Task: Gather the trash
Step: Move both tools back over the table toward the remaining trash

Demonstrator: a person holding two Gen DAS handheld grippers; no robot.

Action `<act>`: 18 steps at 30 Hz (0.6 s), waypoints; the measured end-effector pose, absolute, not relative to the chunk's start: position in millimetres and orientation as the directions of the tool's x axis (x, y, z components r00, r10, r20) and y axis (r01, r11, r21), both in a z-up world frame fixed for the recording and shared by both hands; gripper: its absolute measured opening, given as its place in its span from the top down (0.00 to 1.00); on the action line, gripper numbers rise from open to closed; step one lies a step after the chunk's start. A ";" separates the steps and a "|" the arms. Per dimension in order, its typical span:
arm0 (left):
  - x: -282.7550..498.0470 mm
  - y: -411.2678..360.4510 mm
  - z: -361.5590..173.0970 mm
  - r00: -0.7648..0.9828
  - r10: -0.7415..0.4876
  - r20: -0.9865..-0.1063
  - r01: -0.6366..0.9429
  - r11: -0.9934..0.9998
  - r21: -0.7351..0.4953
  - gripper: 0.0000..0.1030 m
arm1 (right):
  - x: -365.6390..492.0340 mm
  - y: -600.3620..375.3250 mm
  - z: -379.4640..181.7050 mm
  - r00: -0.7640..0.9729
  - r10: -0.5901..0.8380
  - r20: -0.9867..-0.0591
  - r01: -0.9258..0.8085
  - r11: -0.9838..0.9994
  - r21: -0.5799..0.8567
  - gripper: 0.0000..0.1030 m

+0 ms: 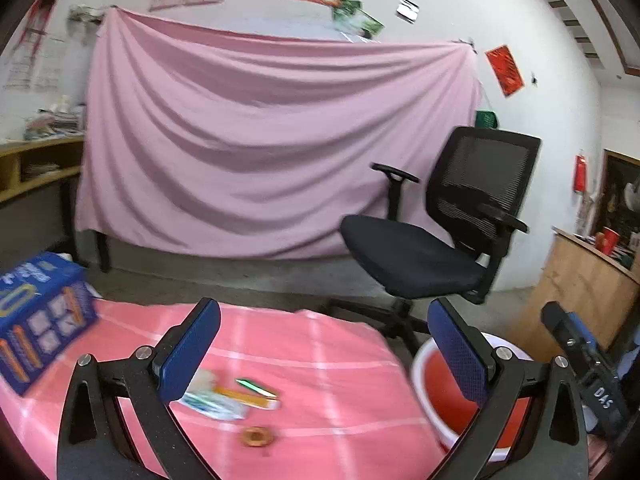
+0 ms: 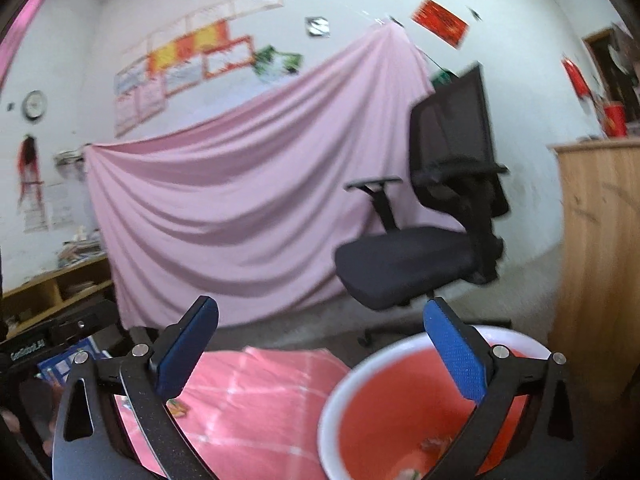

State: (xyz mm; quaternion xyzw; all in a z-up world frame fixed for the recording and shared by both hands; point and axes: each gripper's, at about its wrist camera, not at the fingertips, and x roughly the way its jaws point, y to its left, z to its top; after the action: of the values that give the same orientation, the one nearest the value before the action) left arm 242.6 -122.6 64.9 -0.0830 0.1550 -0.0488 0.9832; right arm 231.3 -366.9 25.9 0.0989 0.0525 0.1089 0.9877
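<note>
Both your grippers were spread wide, holding nothing. Left gripper (image 1: 324, 354) hung above the wrappers (image 1: 224, 398) on the pink cloth (image 1: 340, 360), probably lining up a pick. Right gripper (image 2: 322, 354) sat over the red bin (image 2: 384, 400), scraps visible inside.

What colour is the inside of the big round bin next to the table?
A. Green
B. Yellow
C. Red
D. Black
C: the bin is red inside with a white rim, and a few scraps already lie at its bottom, beside the table's pink cloth.
</note>
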 end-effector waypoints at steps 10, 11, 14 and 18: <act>197.9 -72.2 60.8 0.983 0.018 -0.183 -0.041 0.992 -0.123 0.01 | 217.1 -304.4 33.8 0.939 0.343 0.031 -0.344 0.937 0.060 0.00; 194.1 -67.9 60.6 0.984 0.028 -0.173 -0.049 0.992 -0.118 0.01 | 216.5 -297.9 33.8 0.936 0.351 0.034 -0.352 0.935 0.046 0.00; 185.7 -57.3 58.3 0.987 0.056 -0.150 -0.071 0.993 -0.099 0.01 | 215.4 -281.9 32.2 0.924 0.381 0.037 -0.382 0.924 0.020 0.00; 178.5 -45.2 52.5 0.985 0.085 -0.147 -0.095 0.994 -0.060 0.01 | 216.5 -262.8 28.0 0.912 0.409 0.018 -0.409 0.912 -0.018 0.00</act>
State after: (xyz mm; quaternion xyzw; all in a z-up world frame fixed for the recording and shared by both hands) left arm 178.5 -45.2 52.5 -0.0332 0.0723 0.0451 0.9958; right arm 216.5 -262.8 28.0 -0.0069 -0.0109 0.2091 0.9778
